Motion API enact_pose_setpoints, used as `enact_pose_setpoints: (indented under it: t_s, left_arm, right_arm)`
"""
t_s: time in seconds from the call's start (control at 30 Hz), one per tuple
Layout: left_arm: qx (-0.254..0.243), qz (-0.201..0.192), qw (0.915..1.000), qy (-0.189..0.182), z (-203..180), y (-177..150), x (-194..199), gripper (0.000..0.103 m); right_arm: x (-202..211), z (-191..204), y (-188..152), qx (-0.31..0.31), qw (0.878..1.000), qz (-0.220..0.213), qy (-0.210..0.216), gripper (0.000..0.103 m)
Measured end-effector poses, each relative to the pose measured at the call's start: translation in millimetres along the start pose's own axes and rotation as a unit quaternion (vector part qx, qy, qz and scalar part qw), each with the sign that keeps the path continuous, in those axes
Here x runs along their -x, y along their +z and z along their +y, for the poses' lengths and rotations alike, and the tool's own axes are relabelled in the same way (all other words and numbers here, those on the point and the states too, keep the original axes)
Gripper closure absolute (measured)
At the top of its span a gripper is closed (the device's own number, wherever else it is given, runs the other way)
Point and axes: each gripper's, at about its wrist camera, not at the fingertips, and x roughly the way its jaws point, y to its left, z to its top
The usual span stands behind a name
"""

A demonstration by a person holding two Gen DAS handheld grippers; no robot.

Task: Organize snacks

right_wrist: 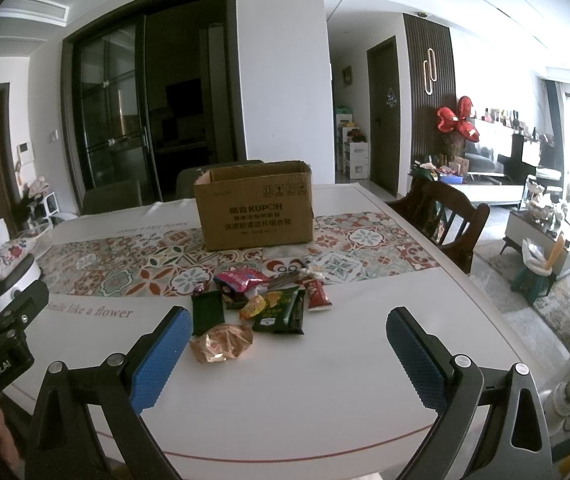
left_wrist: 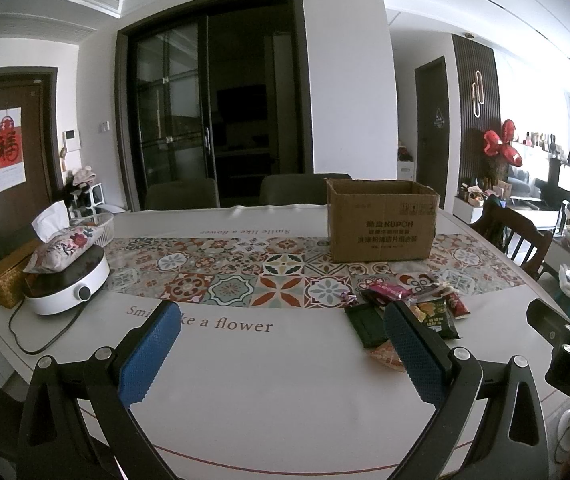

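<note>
A pile of small snack packets [right_wrist: 261, 300] lies on the white table ahead of my right gripper [right_wrist: 285, 332], which is open and empty. In the pile I see a dark green packet [right_wrist: 207, 312], a crinkled gold wrapper [right_wrist: 223, 344], a green chip bag [right_wrist: 281, 314], a pink packet [right_wrist: 239, 280] and a red one [right_wrist: 317, 298]. An open cardboard box [right_wrist: 253, 208] stands upright behind the pile. My left gripper [left_wrist: 281, 332] is open and empty over bare table, with the snack packets [left_wrist: 413, 308] beside its right finger and the cardboard box [left_wrist: 381, 224] far right.
A white round cooker [left_wrist: 69, 284] with a floral tissue pouch [left_wrist: 65, 244] on top sits at the table's left, next to a gold box [left_wrist: 5, 280]. A patterned runner [right_wrist: 165, 264] crosses the table. Chairs stand behind the table, and a dark wooden chair [right_wrist: 441, 216] stands to the right.
</note>
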Motion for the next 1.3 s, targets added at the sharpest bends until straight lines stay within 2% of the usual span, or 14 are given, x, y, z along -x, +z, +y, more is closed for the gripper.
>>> enact_pose_setpoints:
  t_s: [0.63,0.87,1.13,1.3]
  left_arm:
    - [-0.001,0.0,1.0,-0.001,-0.2,0.1,-0.2,0.0]
    - [-0.013,0.015,0.9997,-0.016,7.4,9.4,-11.9,0.0]
    - [-0.023,0.042,0.9986,-0.025,3.8,1.3,-44.2,0.0]
    - [-0.031,0.067,0.9966,-0.036,3.9,-2.6,-68.4,0.007]
  right_arm:
    - [-1.7,-5.7,-3.0,0.0,1.0,0.002,0.001,0.004]
    - [-16.9,11.2,-1.8,-0.002,0.999,0.029,0.023,0.004]
    - [-54.3,16.5,-6.8,0.001,0.996,0.07,0.055,0.004]
    - [-76.6,23.7,-9.7,0.008,0.994,0.088,0.072,0.005]
